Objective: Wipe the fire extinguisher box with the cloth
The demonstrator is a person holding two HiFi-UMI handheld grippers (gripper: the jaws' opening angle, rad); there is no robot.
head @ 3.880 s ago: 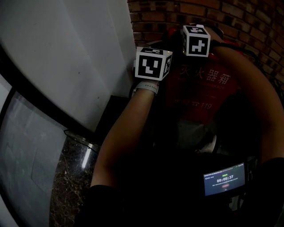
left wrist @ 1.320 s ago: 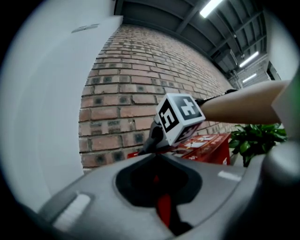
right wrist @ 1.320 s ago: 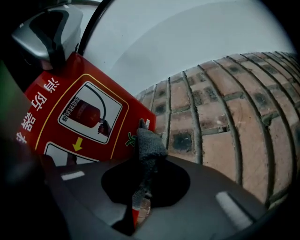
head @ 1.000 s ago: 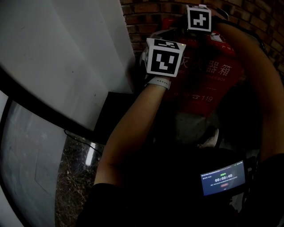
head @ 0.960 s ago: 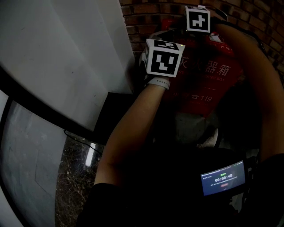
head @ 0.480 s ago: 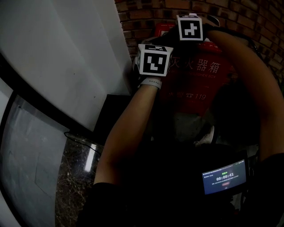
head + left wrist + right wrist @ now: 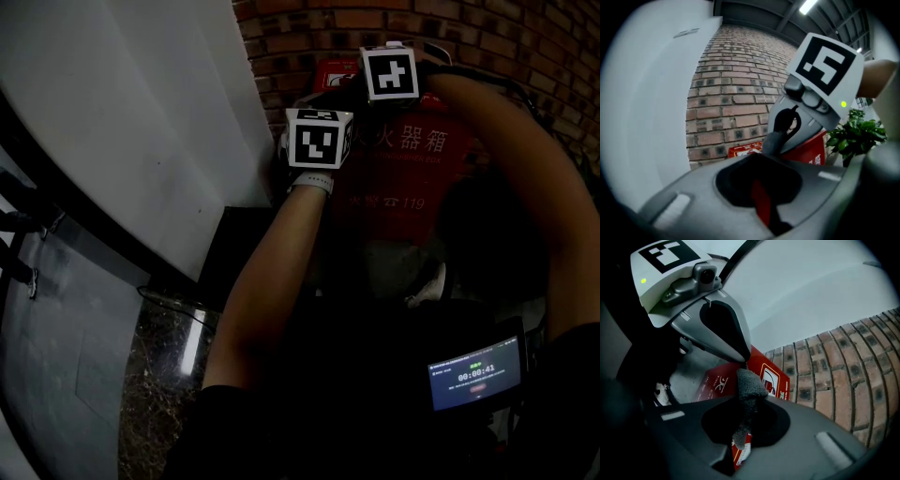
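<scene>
Both grippers sit further left along the fire extinguisher box [image 7: 412,183] than before. Right gripper [image 7: 743,427] clamps grey cloth [image 7: 750,385] near the box top; left gripper [image 7: 761,201] closed and empty, tips barely visible.

We take the fire extinguisher box [image 7: 403,178] as our mark. The brick wall [image 7: 487,37] stands behind it, the wall panel [image 7: 141,112] to its left, a plant [image 7: 855,136] to its right. The left gripper [image 7: 742,357] and the right gripper [image 7: 771,146], which holds the cloth [image 7: 747,390], meet over its top.
</scene>
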